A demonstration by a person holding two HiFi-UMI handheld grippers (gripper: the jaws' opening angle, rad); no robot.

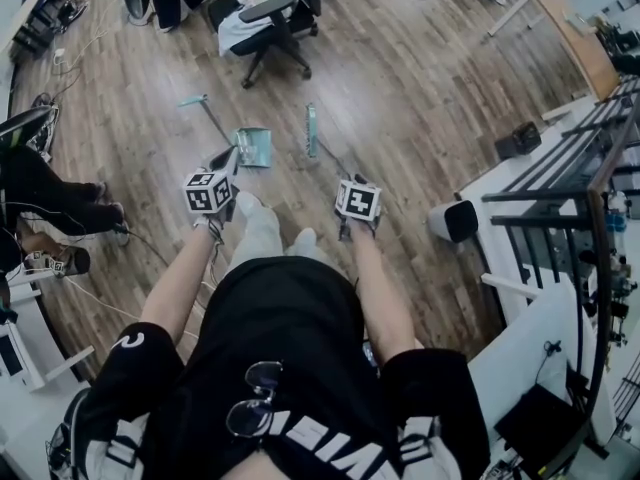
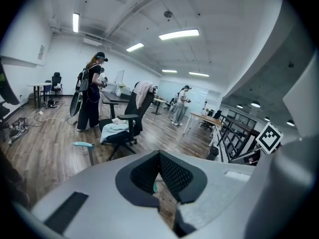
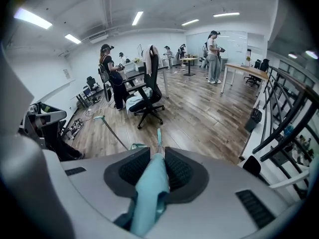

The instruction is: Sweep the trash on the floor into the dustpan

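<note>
The broom (image 1: 311, 130) stood with its teal head on the wood floor (image 1: 420, 98), ahead of you and a little to the right, and its thin pole ran back from the head toward your right hand. Your right gripper (image 3: 158, 158) was clenched on the teal grip at the end of that pole. In the right gripper view the grip filled the space between the two black pads, and the pole went straight forward from them down to the head.

The dustpan (image 1: 253, 147) was on the floor just beside the broom head, on its left, with a narrow strip of bare floor between them. The mouth of the pan was turned toward you. Its long handle (image 1: 205, 113) went away from you to the upper left and ended in a teal grip, which showed also in the left gripper view (image 2: 82, 144). Nothing was holding that handle.

Your left gripper (image 2: 159, 156) hung near the dustpan, on your side of it, and did not touch it. Its pads met at the tips and had nothing between them. Only a slit of floor showed below them.

Farther off, behind the dustpan and the broom, stood a black chair (image 1: 270, 18) with a light cloth over its seat. A person (image 2: 89, 98) in dark clothes stood behind the chair.
</note>
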